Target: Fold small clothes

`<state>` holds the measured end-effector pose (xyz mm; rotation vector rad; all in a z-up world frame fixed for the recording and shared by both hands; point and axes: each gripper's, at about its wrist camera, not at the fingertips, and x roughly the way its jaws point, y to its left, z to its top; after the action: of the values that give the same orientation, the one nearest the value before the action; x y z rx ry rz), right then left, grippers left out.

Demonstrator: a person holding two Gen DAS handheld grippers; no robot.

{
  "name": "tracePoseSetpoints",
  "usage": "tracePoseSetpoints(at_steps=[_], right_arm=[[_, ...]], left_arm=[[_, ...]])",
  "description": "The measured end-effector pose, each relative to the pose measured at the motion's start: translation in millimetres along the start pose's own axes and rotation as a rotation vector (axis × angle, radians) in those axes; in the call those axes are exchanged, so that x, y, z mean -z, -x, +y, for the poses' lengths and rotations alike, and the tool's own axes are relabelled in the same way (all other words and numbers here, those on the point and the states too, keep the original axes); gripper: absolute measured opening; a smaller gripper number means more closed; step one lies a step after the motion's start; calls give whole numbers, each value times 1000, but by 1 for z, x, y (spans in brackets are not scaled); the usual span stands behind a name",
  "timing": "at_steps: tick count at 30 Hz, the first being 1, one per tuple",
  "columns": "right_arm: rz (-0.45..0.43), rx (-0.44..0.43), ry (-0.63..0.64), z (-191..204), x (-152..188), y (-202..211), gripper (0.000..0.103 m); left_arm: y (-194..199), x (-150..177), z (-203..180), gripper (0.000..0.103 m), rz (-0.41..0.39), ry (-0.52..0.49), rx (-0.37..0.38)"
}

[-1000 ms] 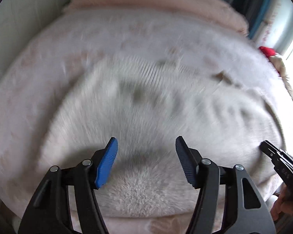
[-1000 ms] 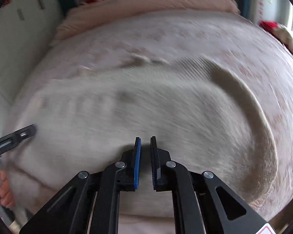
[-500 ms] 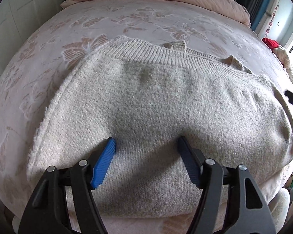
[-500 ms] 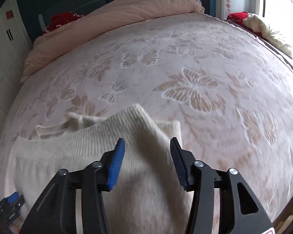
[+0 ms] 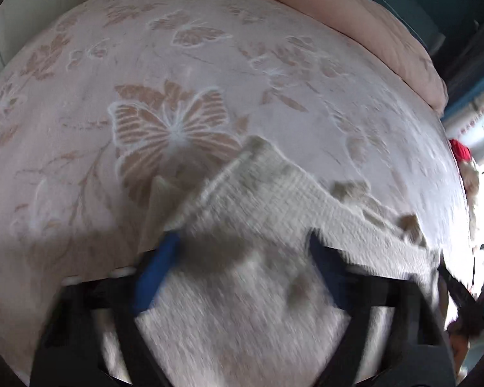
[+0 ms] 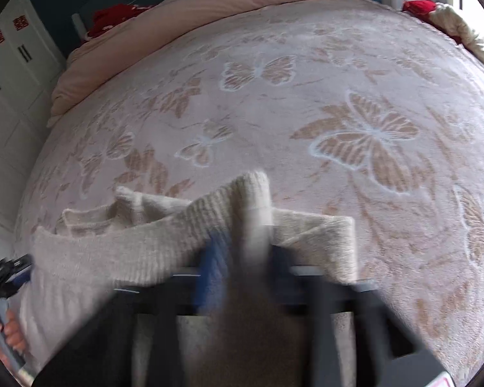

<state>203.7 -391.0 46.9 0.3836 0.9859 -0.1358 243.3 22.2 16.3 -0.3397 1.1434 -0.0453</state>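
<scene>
A cream knitted sweater [image 5: 258,306] lies on the pink butterfly blanket [image 5: 177,64] at the bed's near edge. My left gripper [image 5: 242,274] is over the sweater's left ribbed corner. Its jaws are closing with the knit between the blue pads, which still stand wide apart; the view is blurred. In the right wrist view, my right gripper [image 6: 247,264] is closing on a raised fold of the sweater [image 6: 113,251] near its right edge, and the fold is pinched up between the pads. Each gripper shows at the edge of the other's view: the right gripper [image 5: 461,290] and the left gripper [image 6: 6,274].
A rolled pink quilt [image 6: 209,9] lies along the far side of the blanket [image 6: 338,96]. Red items sit behind it [image 6: 113,19] and at the far right [image 6: 419,4]. White cupboards [image 6: 13,80] stand on the left. A hand [image 6: 13,335] shows at the lower left.
The left gripper slid left from the sweater's middle to its ribbed corner, and its jaws narrowed. The right jaws, open half a second ago, closed on a fold of the sweater.
</scene>
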Motion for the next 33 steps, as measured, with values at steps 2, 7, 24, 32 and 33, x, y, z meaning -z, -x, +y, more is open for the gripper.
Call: tracePoseSetpoints(at_steps=[2, 7, 24, 32, 33], right_arm=[[-68, -18, -3, 0, -4, 15, 6], [-107, 32, -96, -39, -15, 16, 6], [-31, 51, -19, -19, -16, -14, 7], [-12, 90, -142, -50, -21, -27, 9], [-16, 74, -150, -46, -23, -19, 11]], left_arm=[[3, -7, -6, 6, -24, -53, -2], [-2, -25, 16, 0, -72, -7, -102], [-30, -40, -11, 17, 38, -37, 12], [-44, -48, 13, 17, 5, -23, -69], [-38, -47, 10, 20, -2, -25, -58]])
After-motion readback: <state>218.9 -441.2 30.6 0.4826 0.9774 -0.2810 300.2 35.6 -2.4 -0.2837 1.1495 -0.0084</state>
